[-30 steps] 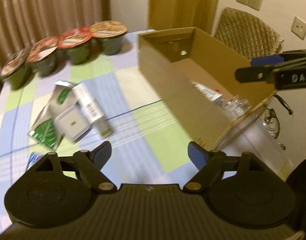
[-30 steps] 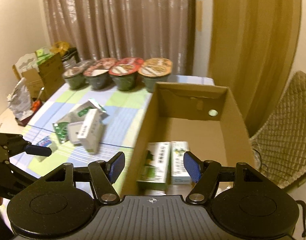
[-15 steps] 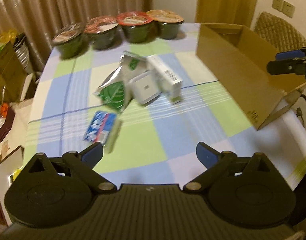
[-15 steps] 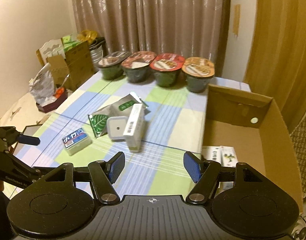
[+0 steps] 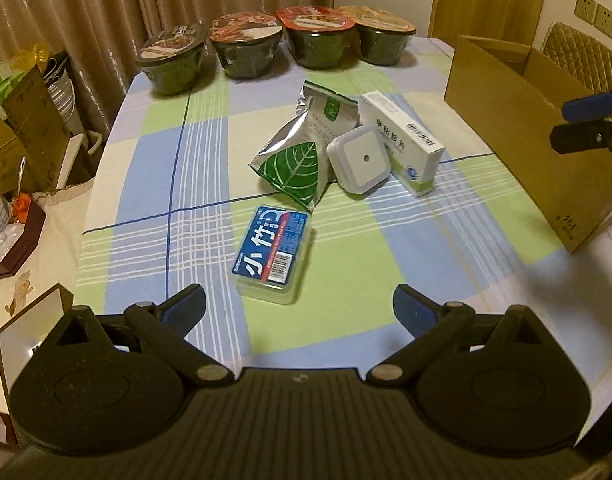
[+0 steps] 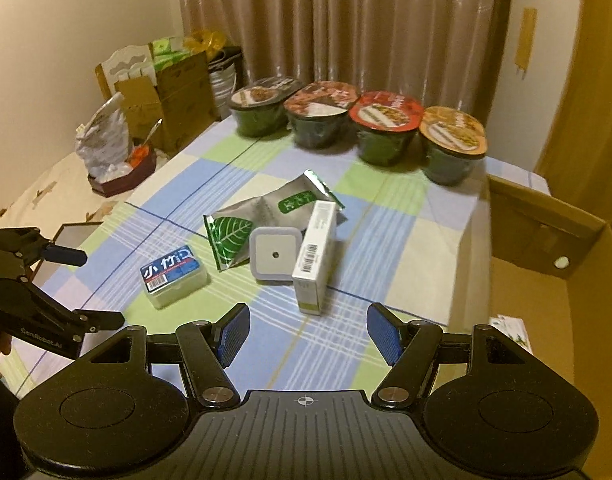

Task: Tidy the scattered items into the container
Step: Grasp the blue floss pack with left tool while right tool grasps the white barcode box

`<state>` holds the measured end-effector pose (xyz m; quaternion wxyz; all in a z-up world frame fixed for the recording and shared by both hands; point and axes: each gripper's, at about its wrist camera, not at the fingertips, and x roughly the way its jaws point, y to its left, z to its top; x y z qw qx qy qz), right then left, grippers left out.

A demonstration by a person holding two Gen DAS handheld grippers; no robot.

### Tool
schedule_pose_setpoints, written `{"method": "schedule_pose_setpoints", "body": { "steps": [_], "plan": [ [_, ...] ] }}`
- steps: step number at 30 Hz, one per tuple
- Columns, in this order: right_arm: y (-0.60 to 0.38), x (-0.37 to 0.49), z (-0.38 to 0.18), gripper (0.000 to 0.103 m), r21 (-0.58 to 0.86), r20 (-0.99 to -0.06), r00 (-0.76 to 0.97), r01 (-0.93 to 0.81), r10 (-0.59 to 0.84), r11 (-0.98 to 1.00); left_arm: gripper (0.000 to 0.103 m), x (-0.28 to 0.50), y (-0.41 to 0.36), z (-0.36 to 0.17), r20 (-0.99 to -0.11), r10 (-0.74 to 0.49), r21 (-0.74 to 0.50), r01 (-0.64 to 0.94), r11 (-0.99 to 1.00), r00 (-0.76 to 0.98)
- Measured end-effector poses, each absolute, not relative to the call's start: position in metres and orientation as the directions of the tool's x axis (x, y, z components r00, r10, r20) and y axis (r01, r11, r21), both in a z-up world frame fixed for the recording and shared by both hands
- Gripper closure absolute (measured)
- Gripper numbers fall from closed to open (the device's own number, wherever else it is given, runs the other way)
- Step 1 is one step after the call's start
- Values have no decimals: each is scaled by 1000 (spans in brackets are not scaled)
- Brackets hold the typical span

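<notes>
Approach to the blue-labelled clear plastic case (image 5: pixel 272 254)

Left gripper (image 5: pixel 299 307) and right gripper (image 6: pixel 308 335) are both held spread and empty. The case is judged light, rigid and slick; its long sides should be grasped.

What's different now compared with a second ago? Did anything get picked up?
Nothing was picked up. Both open, empty hand-held grippers swung away from the cardboard box toward the scattered items: the left now faces the blue-labelled case, the right the white carton. The items lie in the same arrangement.
</notes>
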<state>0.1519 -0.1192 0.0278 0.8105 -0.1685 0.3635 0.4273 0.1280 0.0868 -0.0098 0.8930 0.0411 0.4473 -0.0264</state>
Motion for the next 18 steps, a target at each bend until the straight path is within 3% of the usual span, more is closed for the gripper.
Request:
{"method": "schedule_pose_setpoints", "body": {
  "steps": [18],
  "plan": [
    [-55, 198, -22, 32, 33, -776, 340, -819, 531, 572, 5, 179, 108, -57, -815, -30, 55, 128, 990, 578]
  ]
}}
